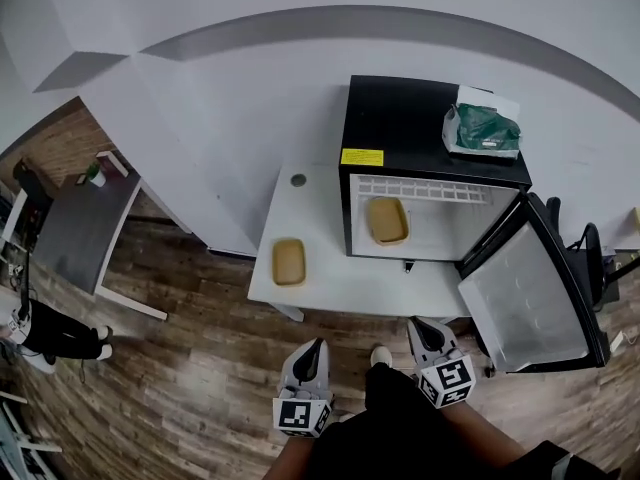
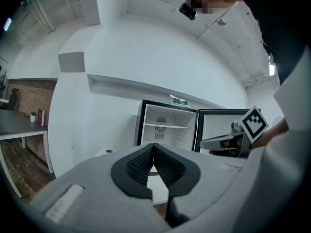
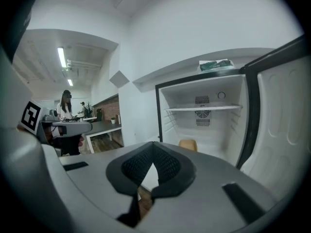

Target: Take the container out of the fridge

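A small black fridge (image 1: 400,118) stands on a white table (image 1: 330,288) with its door (image 1: 530,298) swung open to the right. A tan container (image 1: 387,219) lies on the fridge floor, and it also shows as the tan container (image 3: 188,144) in the right gripper view. A second tan container (image 1: 288,261) rests on the table left of the fridge. My left gripper (image 1: 317,345) and right gripper (image 1: 420,325) hang side by side in front of the table's near edge, apart from everything. Both are shut with nothing between the jaws.
A green bag (image 1: 482,128) lies on top of the fridge. A grey desk (image 1: 80,228) stands at the left, with a person (image 1: 45,333) beyond it. The table top has a round hole (image 1: 298,180). Wood floor lies below the table.
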Available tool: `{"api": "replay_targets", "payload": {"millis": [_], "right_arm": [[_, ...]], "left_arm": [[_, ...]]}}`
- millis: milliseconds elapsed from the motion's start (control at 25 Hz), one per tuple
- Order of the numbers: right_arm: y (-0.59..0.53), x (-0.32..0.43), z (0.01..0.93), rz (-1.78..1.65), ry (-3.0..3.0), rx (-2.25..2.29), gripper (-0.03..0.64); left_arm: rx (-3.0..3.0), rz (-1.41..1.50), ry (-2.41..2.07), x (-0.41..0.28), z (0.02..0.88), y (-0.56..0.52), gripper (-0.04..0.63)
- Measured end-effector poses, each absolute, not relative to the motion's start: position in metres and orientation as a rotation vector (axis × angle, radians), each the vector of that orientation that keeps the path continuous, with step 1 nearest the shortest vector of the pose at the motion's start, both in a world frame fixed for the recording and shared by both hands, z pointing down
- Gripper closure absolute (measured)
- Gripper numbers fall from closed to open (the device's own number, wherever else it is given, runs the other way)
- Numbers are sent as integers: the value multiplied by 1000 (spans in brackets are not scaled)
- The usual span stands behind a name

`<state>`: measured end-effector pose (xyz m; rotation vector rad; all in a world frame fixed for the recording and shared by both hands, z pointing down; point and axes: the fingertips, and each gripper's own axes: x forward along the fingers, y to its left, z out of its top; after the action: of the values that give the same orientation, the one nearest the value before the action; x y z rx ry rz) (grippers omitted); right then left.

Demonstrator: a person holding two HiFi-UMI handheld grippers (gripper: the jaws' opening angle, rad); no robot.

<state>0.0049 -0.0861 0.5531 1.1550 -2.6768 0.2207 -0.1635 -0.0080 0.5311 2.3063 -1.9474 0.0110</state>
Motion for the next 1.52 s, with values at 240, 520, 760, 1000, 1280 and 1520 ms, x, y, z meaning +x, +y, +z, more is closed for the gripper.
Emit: {"api": "replay_targets", "payload": {"millis": [240, 520, 760, 1000, 1280, 1520], "right_arm": [[-137, 21, 559, 274, -2657, 1185, 617], [-186, 47, 573, 361, -2640, 1221, 616], [-226, 58, 584, 375, -2696, 1197, 615], [-254, 64, 599, 430, -2656, 1233, 615], [-286, 42, 608, 423, -2581, 1255, 615], [-314, 30, 617, 544, -2497, 1371, 615]], "left_arm": [[2346, 62, -1904, -148, 529, -74, 581], [2386, 116, -1836, -114, 532, -132, 581], [2393, 225, -1784, -100, 551, -149, 581], [2369, 208, -1800, -100, 555, -165, 581], [2357, 124, -1797, -112, 554, -187, 580], [2425, 87, -1734, -116, 545, -210, 580]]}}
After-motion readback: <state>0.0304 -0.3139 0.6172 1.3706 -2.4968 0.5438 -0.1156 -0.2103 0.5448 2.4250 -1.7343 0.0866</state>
